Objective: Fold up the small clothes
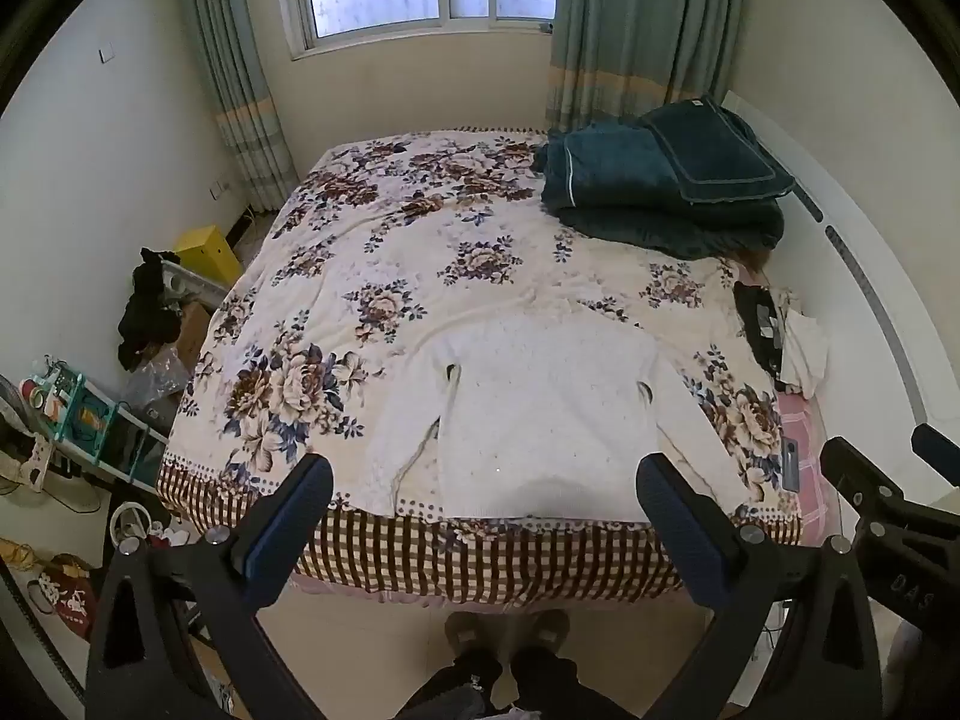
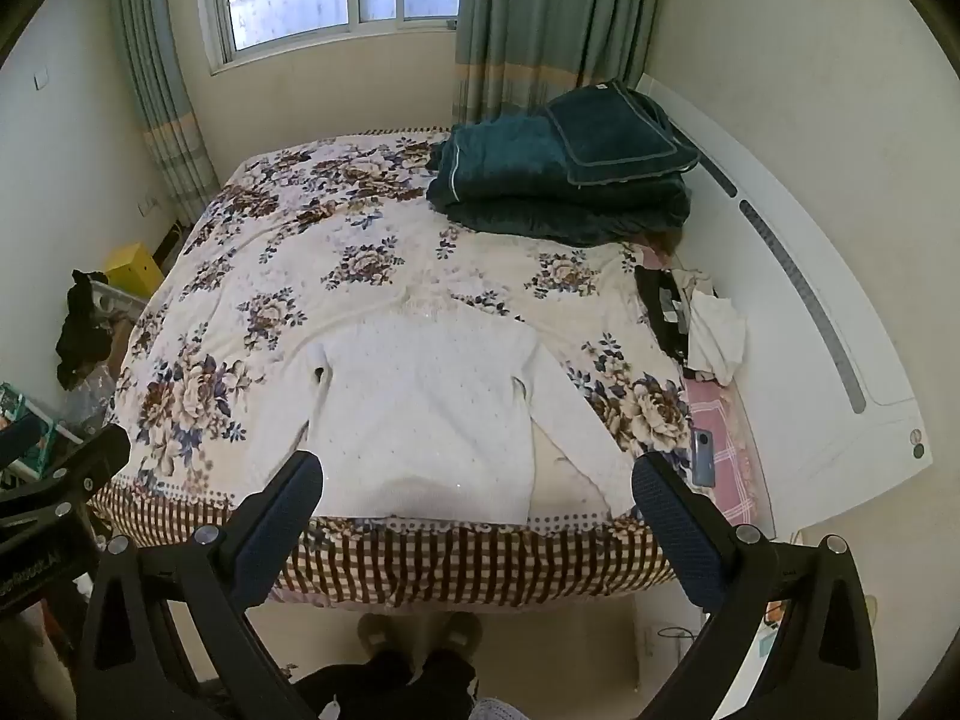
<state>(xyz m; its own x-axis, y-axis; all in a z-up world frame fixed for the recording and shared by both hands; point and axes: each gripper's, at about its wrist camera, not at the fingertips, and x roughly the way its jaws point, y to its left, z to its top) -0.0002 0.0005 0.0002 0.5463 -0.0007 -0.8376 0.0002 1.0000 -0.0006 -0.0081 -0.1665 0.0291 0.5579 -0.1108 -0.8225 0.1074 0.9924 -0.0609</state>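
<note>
A white knit sweater [image 1: 540,414] lies flat on the floral bedspread [image 1: 420,252], its hem at the near edge of the bed and both sleeves spread down at its sides. It also shows in the right wrist view [image 2: 420,414]. My left gripper [image 1: 485,474] is open and empty, held above the bed's near edge over the sweater's hem. My right gripper [image 2: 477,471] is open and empty, held the same way to the right. Neither gripper touches the sweater.
Folded dark teal blankets [image 1: 660,186] are stacked at the far right of the bed. A small pile of black and white clothes [image 1: 780,342] and a phone [image 2: 703,457] lie along the right edge. Cluttered racks [image 1: 90,420] stand left of the bed.
</note>
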